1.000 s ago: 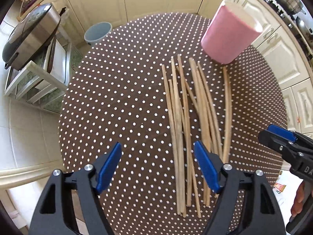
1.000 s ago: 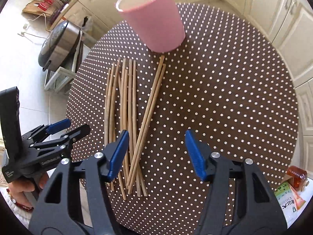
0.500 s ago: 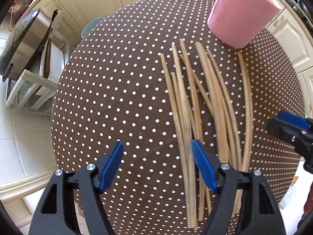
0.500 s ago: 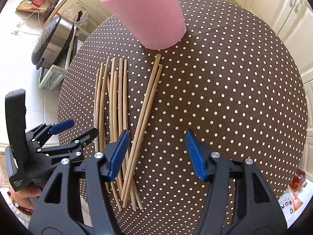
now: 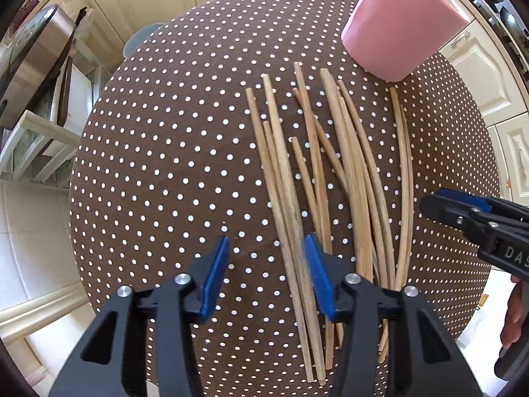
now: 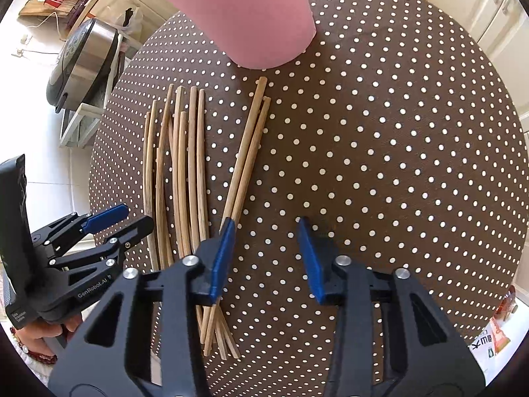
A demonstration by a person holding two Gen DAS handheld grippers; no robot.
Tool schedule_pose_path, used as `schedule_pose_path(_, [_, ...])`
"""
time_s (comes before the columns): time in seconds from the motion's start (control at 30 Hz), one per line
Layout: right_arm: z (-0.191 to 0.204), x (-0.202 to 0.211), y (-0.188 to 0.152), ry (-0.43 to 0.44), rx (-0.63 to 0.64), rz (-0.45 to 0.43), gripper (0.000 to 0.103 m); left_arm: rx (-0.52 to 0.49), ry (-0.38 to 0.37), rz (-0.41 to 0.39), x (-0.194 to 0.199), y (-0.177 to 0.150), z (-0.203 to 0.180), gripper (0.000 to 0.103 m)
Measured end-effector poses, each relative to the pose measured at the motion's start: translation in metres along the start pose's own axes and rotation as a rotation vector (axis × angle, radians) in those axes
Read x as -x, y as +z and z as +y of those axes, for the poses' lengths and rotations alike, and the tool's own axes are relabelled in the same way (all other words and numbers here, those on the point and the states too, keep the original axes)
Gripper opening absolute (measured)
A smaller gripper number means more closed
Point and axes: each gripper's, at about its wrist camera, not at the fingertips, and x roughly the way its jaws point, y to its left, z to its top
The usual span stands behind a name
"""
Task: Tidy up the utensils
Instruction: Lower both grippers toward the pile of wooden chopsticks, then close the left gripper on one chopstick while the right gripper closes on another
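Observation:
Several wooden chopsticks (image 5: 330,182) (image 6: 185,172) lie loose on the brown dotted tablecloth (image 5: 165,165), in front of an upright pink cup (image 5: 396,26) (image 6: 244,10). My left gripper (image 5: 266,278) (image 6: 135,216) hangs low over their near ends with its jaws closing. The leftmost two or three sticks run between its pads, close to the right one, and are not pinched. My right gripper (image 6: 266,258) (image 5: 433,200) is closing too. A separate pair of chopsticks (image 6: 248,145) passes under its left finger, and only cloth shows between its pads.
A steel rice cooker (image 5: 29,66) (image 6: 82,63) sits on a white rack left of the round table. Cream cabinets (image 5: 479,66) ring the back and right. A grey-blue bin (image 5: 142,38) stands on the floor beyond the table, and printed packets (image 6: 496,337) lie at lower right.
Both grippers have sunk closer to the chopsticks and their jaws have narrowed. The left one now straddles the leftmost sticks; the right one's left finger has reached the separate pair.

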Motion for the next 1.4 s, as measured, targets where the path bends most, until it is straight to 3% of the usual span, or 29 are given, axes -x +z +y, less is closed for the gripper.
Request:
schedule_pose_path(0.23, [0.007,-0.008,0.007,0.006,-0.002,0.003,0.036,0.06,-0.05,0.02,0.0,0.0,0.024,0.038])
schedule_pose_path(0.37, [0.007,-0.009,0.01,0.01,-0.001,0.001,0.036,0.114,-0.105,-0.007,0.006,-0.003,0.043,0.038])
schedule_pose_path(0.63, [0.007,-0.011,0.01,0.003,0.014,-0.002,0.036,0.143,-0.059,0.006,0.001,-0.011,0.079,0.038])
schedule_pose_path(0.93, [0.009,-0.012,0.008,-0.016,0.016,-0.004,0.036,0.109,0.011,0.031,-0.007,0.013,0.028,0.038])
schedule_pose_path(1.0, [0.009,-0.012,0.008,-0.017,0.016,-0.004,0.036,0.104,0.034,0.03,-0.006,0.014,0.02,0.035])
schedule_pose_path(1.07, [0.009,-0.012,0.008,-0.024,0.019,-0.004,0.035,0.116,0.073,0.023,-0.007,0.016,0.018,0.023])
schedule_pose_path(1.2, [0.01,-0.013,0.009,-0.04,0.023,0.0,0.035,0.139,0.066,0.026,-0.004,0.018,0.022,0.013])
schedule_pose_path(1.4, [0.021,-0.016,0.013,-0.098,0.042,0.014,0.034,0.182,0.039,0.031,-0.004,0.015,0.046,0.009])
